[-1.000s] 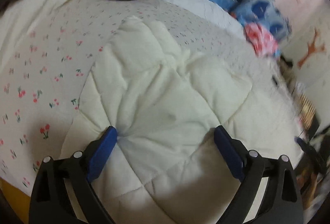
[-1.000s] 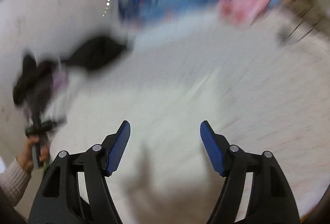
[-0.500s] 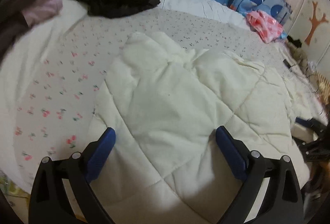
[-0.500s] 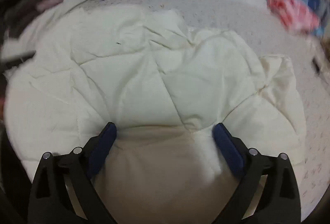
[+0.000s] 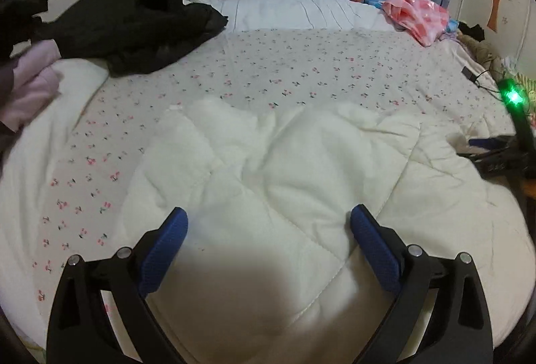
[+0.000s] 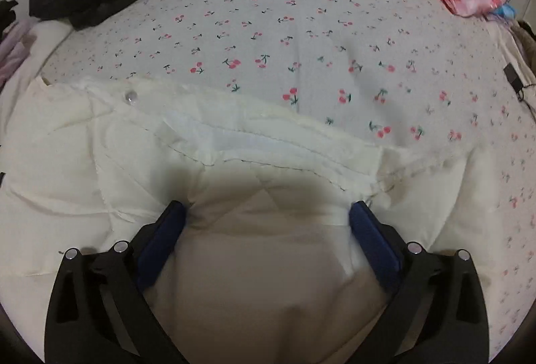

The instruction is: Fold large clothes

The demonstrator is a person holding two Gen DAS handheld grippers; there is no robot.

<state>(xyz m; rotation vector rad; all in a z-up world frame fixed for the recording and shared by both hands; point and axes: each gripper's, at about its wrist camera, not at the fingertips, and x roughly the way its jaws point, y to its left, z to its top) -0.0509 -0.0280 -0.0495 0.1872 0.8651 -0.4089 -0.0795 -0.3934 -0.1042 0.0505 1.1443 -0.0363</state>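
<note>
Spread on the cherry-print bedsheet (image 6: pixel 301 28), the soft, bulky, light quilted garment (image 5: pixel 301 169) suited an edge grip; left gripper (image 5: pixel 268 226) and right gripper (image 6: pixel 266 213) both stood wide, empty.

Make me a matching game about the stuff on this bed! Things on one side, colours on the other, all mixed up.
Things:
1. quilted garment
2. crumpled clothes at the far left
3. bundle at the far right
4. gripper fingers

Colours:
A. pink
B. blue
C. cream white
D. black

Pairs: 1-C, 2-D, 3-A, 4-B
</note>
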